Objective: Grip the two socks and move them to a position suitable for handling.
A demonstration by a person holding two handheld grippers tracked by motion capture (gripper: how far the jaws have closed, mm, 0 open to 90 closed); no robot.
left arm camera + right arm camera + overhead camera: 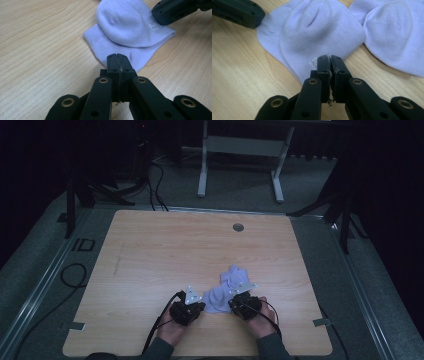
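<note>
A: High view first — where is the near sock (216, 298) from the tools?

B: Between them, on the wooden table (150, 255): at three o'clock from the left gripper (191, 309), at nine o'clock from the right gripper (239, 304). Both look about equally near.

A: Jaws?

B: Pressed together on each; whether either pinches the sock's edge, I cannot tell.

A: Its long axis?

B: Roughly seven to one o'clock, towards the second sock (234, 276), which overlaps it.
</note>
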